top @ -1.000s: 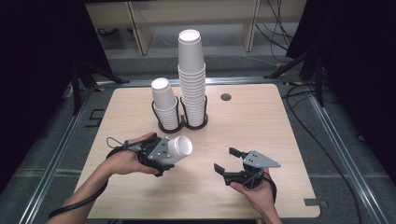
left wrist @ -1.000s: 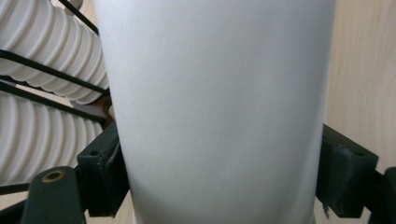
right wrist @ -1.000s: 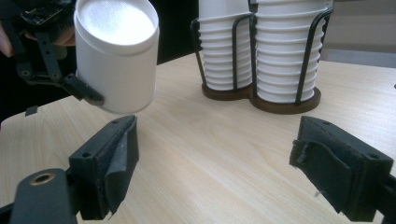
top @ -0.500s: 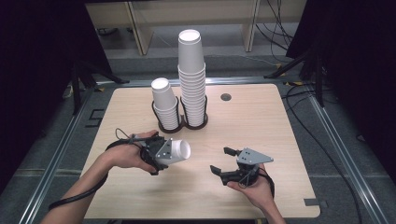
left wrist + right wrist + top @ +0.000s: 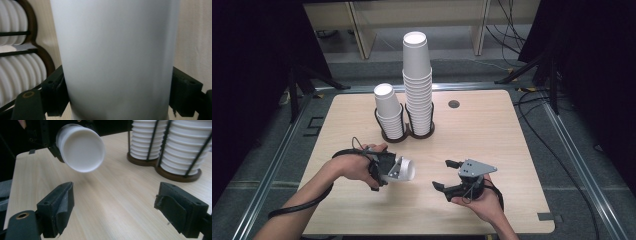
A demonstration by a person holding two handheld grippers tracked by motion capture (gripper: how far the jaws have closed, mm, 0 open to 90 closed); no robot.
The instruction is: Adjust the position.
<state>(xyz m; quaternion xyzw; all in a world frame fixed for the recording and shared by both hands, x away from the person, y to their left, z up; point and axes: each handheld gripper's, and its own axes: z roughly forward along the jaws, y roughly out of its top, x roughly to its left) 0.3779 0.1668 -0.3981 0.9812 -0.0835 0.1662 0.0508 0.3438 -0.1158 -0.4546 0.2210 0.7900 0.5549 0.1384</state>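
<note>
A white paper cup (image 5: 402, 170) lies on its side above the table, and my left gripper (image 5: 393, 171) is shut on it. The cup's closed base points right, toward my right gripper (image 5: 442, 174), which stands open a short way off with nothing between its jaws. In the left gripper view the cup (image 5: 117, 57) is clamped between both black jaws. In the right gripper view the cup's round base (image 5: 81, 148) hangs at upper left, beyond my open right gripper (image 5: 115, 207).
A short cup stack (image 5: 388, 112) and a tall cup stack (image 5: 417, 85) stand in a dark wire holder (image 5: 409, 135) at the table's middle back. These stacks (image 5: 185, 147) are at the right gripper view's upper right. A small round grommet (image 5: 454, 104) sits behind them.
My left gripper has carried the cup a little toward the near edge. My right gripper has drifted left, closer to the cup, still open.
</note>
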